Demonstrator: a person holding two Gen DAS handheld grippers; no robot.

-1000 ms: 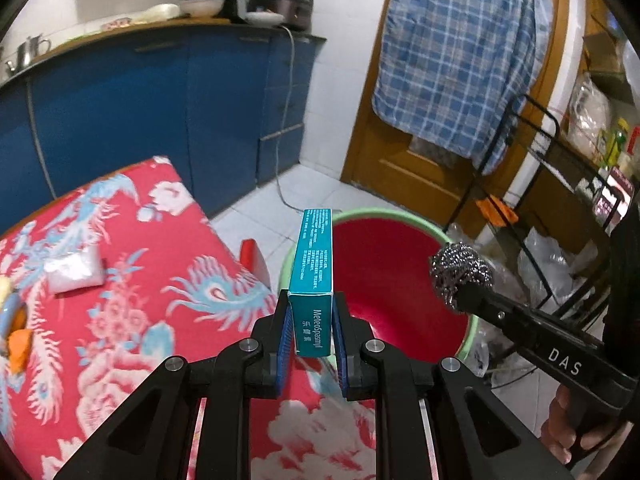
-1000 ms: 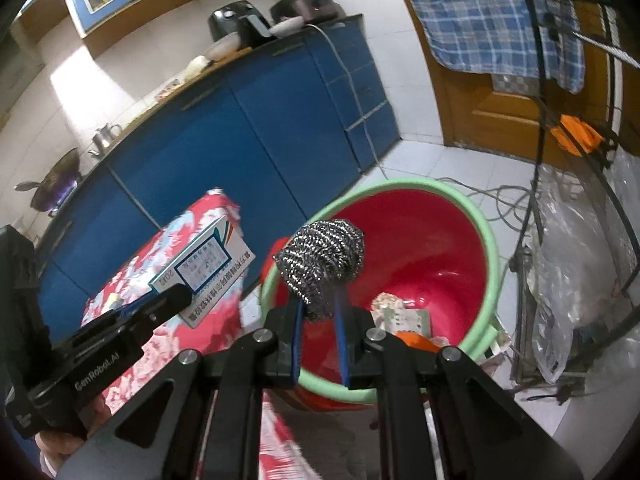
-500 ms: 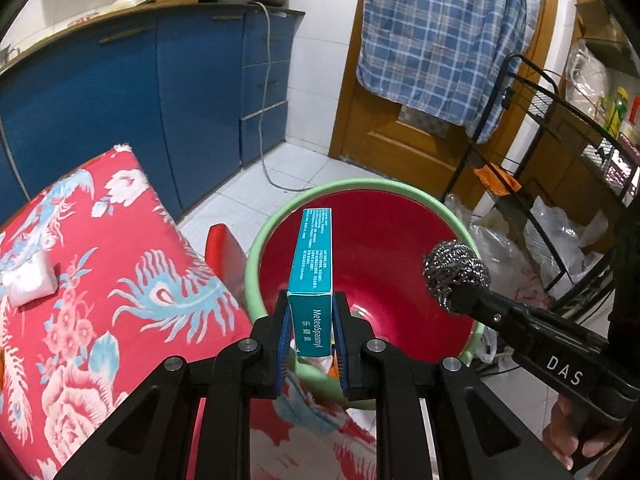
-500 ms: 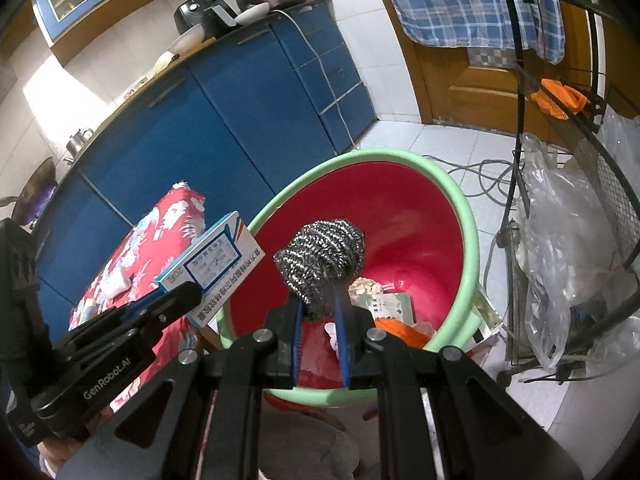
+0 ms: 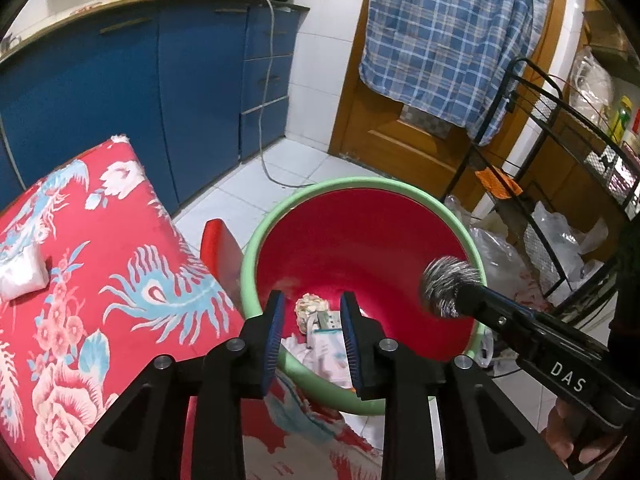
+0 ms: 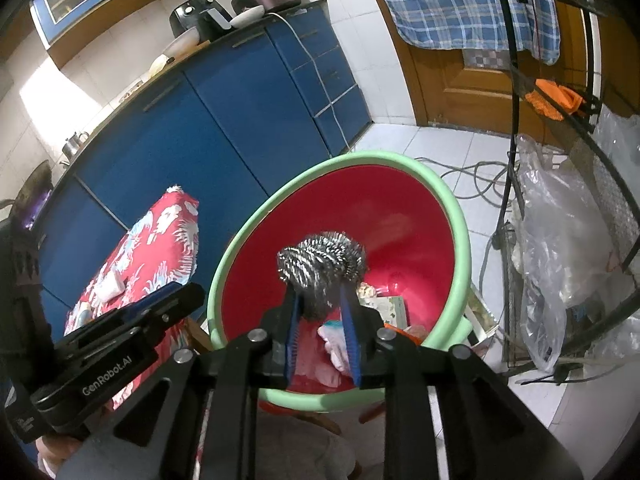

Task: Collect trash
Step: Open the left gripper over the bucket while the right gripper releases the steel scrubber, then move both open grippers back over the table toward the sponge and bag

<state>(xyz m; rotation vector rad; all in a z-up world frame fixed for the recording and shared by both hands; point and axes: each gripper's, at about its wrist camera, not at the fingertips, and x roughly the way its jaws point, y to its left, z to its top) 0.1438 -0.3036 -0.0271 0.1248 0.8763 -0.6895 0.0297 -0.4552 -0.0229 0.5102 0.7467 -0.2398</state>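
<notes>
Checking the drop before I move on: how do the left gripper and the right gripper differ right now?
The left gripper has nothing between its fingers; the right gripper has the steel wool ball between its fingers, which are opening.
Through the left gripper's gap you see trash in the basin; the ball fills the right gripper's gap.
Both are opening, tilted down over the red basin.

The steel scourer (image 5: 450, 286) is blurred, and litter in the basin (image 5: 256, 236) sits half hidden
</notes>
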